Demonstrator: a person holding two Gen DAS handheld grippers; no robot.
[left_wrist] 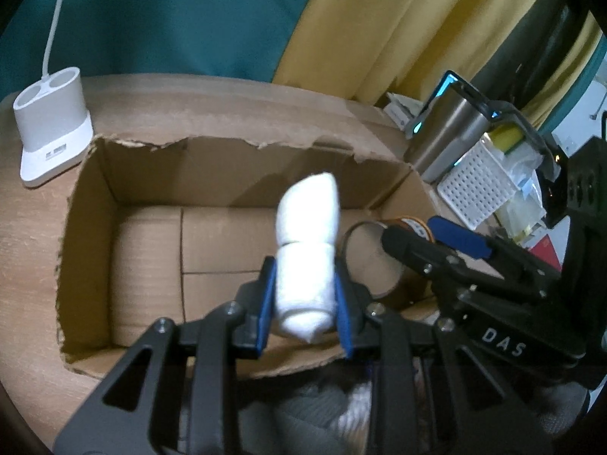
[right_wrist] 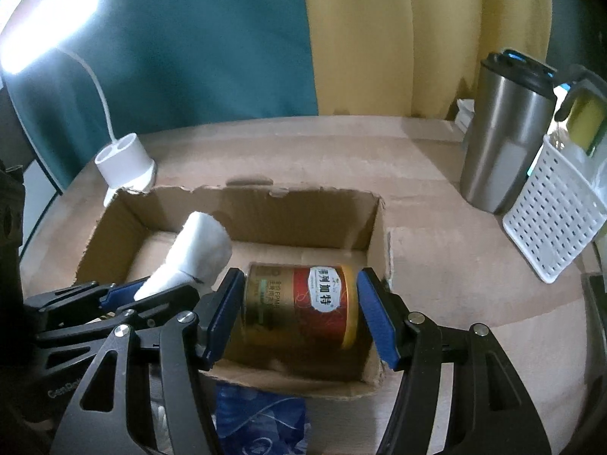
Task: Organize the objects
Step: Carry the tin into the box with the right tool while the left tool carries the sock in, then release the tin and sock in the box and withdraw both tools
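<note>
My left hand-held gripper [left_wrist: 303,305] pinches a soft, fuzzy white rolled towel [left_wrist: 306,254] between its blue pads, the roll jutting forward and up over the open cardboard box [left_wrist: 95,227]. The box is corrugated, with ragged torn rims and a bare floor on its left side, so I see free room there. My right hand-held gripper [right_wrist: 299,313] is spread wide, its pads just beside either end of a glossy red-and-gold tin can [right_wrist: 303,305] lying on its side at the box's right end; I can't tell if they touch. On the wooden counter [right_wrist: 436,265] beyond stand a brushed steel tumbler [right_wrist: 504,140], a perforated white plastic basket [right_wrist: 550,220] and a smooth white charging dock [left_wrist: 51,113].
</note>
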